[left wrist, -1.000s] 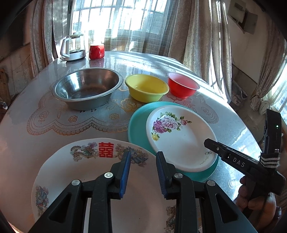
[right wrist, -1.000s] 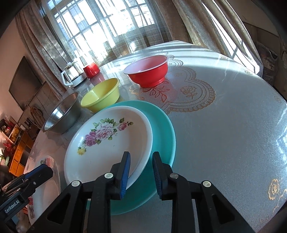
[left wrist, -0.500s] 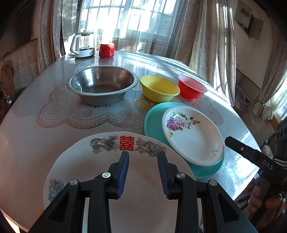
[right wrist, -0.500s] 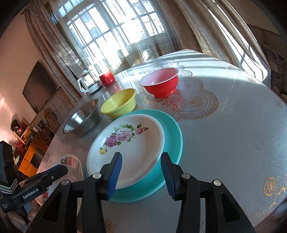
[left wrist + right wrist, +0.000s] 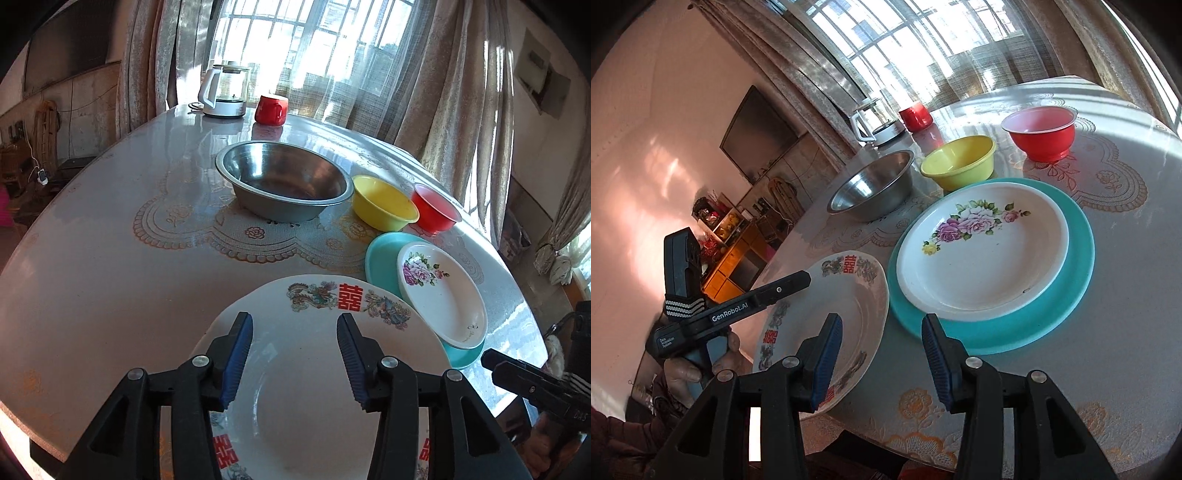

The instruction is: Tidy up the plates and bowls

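Left tool (image 5: 293,354) above near edge of double-happiness plate (image 5: 332,369), jaws opening, nothing gripped. Right tool (image 5: 881,354) parted, empty, over bare worktop (image 5: 1126,332) between that plate and teal plate (image 5: 1078,273).

Floral plate (image 5: 982,258) sits on teal plate; steel bowl (image 5: 284,184), yellow bowl (image 5: 384,201), red bowl (image 5: 436,212) in row behind.

Likely step: lift double-happiness plate for stacking. Pinch rim squarely, raise level, clear floral plate's edge.

Writing: red 囍 on plate; "GenRobot.AI" on left tool's body; "DAS" on right tool's.

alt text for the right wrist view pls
The right gripper hangs open over the table edge, before a floral plate stacked on a teal plate. Steel, yellow and red bowls line up behind.
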A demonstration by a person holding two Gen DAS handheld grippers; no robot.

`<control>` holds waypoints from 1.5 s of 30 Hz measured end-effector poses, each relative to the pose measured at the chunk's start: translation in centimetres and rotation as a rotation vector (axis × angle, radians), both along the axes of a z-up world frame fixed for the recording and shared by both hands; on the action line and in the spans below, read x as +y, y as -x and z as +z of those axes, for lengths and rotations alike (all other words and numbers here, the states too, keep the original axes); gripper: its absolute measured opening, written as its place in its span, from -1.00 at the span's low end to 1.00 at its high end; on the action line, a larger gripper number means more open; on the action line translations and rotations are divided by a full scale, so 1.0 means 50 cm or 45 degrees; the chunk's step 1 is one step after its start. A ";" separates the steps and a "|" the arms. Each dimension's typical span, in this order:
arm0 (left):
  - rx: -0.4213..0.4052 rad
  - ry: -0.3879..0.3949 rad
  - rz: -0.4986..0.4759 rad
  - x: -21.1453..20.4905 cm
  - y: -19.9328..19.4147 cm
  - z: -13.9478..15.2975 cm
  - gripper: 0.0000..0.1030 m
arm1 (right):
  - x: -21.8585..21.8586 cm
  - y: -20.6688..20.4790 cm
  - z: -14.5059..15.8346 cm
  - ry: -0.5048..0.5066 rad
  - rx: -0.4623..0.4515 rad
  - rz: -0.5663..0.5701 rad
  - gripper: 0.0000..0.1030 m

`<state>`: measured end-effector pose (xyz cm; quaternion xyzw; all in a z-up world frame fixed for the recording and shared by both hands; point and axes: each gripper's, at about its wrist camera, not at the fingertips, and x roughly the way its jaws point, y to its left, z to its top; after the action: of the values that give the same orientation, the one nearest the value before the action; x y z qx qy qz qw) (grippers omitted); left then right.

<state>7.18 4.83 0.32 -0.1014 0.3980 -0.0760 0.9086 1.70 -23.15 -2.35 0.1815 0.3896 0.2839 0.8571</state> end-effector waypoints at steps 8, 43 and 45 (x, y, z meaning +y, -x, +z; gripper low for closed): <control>0.002 0.055 0.144 0.105 0.024 -0.011 -0.06 | 0.033 -0.002 -0.041 -0.016 0.089 0.090 -0.12; 0.054 0.209 -0.044 0.113 0.041 -0.089 -0.39 | 0.055 -0.009 -0.094 -0.120 0.154 0.102 -0.47; 0.048 0.211 -0.079 0.102 0.043 -0.089 -0.43 | 0.062 -0.009 -0.090 -0.099 0.138 0.115 -0.53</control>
<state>5.04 9.93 -4.10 -0.1653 0.4102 -0.1350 0.8867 2.17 -20.05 -6.83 0.2120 0.4318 0.3269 0.8135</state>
